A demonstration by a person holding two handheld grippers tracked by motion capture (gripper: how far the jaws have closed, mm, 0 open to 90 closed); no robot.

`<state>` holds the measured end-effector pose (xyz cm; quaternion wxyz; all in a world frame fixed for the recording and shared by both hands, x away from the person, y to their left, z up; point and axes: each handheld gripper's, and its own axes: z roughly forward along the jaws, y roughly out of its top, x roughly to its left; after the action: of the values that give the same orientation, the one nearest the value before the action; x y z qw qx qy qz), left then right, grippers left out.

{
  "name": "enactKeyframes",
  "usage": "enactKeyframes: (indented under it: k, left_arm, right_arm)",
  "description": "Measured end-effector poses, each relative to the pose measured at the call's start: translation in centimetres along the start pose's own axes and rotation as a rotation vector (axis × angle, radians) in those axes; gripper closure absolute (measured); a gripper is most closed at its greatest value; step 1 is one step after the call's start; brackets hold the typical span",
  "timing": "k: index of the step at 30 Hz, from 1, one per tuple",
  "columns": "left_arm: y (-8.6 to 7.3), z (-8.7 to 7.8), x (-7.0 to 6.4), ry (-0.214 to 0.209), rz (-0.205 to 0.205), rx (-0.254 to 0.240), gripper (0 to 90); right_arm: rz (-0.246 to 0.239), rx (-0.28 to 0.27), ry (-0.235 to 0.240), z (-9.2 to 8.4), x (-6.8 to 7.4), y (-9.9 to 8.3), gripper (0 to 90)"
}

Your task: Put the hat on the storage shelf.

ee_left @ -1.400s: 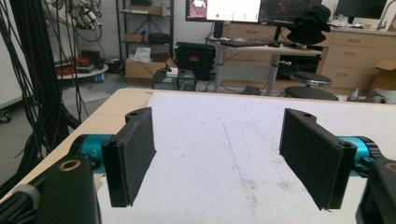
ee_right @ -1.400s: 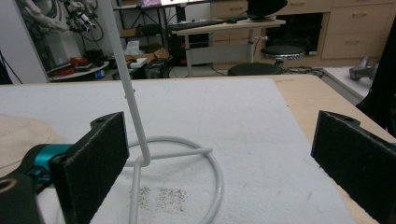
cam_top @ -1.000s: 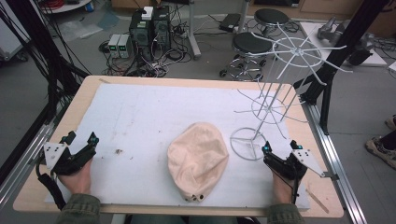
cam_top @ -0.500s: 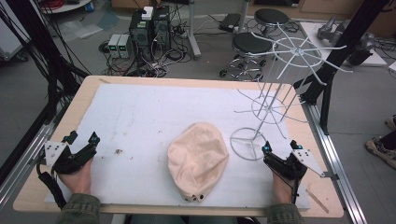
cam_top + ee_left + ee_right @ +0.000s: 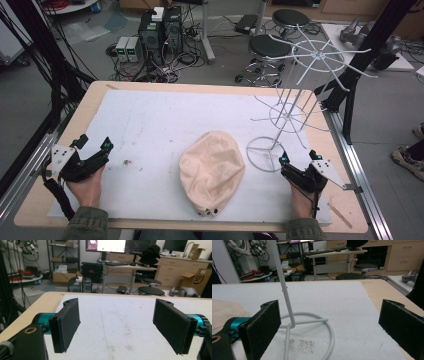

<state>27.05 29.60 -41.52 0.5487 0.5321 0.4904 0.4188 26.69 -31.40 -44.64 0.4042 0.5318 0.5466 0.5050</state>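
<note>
Right gripper (image 5: 296, 161) open beside stand (image 5: 266, 154)

1. Robotics or research lab, by the look of the room.
2. Floor behind the table (image 5: 95, 102): desktop computer towers (image 5: 161, 30) amid tangled cables (image 5: 175, 60).
3. Monitors (image 5: 106, 245) on a desk, rolling stools (image 5: 270, 47), cardboard boxes (image 5: 200, 277).
4. Black frame struts (image 5: 370, 45) flank the table.

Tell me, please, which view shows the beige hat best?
The high view: the whole beige hat lies on the mat between both grippers. The right gripper view catches its edge at the left.
</note>
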Motion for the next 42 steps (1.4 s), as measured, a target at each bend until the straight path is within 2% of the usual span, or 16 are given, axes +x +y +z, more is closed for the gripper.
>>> enactKeyframes:
  k: [3,10,16,20,23,27,31,38,42]
  left_arm:
    - [0.6,0.1,-0.7,-0.023,-0.021,-0.005,21.4]
    - [2.4,0.6,-2.1,-0.09,-0.015,-0.027,21.4]
    - [3.9,1.5,-3.1,-0.139,0.0,-0.024,20.2]
    - [5.1,2.5,-3.9,-0.176,0.02,-0.012,20.0]
    - [5.6,3.0,-4.6,-0.19,0.058,-0.017,22.1]
    - [5.9,3.6,-5.2,-0.204,0.058,-0.019,23.0]
    - [6.0,4.4,-5.9,-0.236,0.063,0.022,23.0]
    - [6.1,6.0,-7.4,-0.314,0.076,0.097,22.6]
    - [5.9,6.8,-8.2,-0.344,0.069,0.139,22.6]
  right_arm:
    - [-0.001,0.001,0.0,0.0,0.0,0.0,3.1]
    - [-0.006,-0.002,-0.004,0.0,0.1,0.0,3.0]
    - [-0.015,-0.016,-0.016,-0.1,0.1,0.1,3.1]
    - [-0.009,-0.006,-0.005,0.0,0.1,0.1,3.1]
    - [-0.013,-0.001,-0.001,0.0,0.2,0.0,3.1]
    - [-0.013,-0.009,-0.006,-0.1,0.2,0.1,3.1]
    - [-0.012,-0.011,-0.007,-0.1,0.2,0.1,3.1]
    - [-0.01,-0.012,-0.008,-0.1,0.2,0.1,3.1]
    - [-0.013,-0.011,-0.005,-0.1,0.2,0.1,3.1]
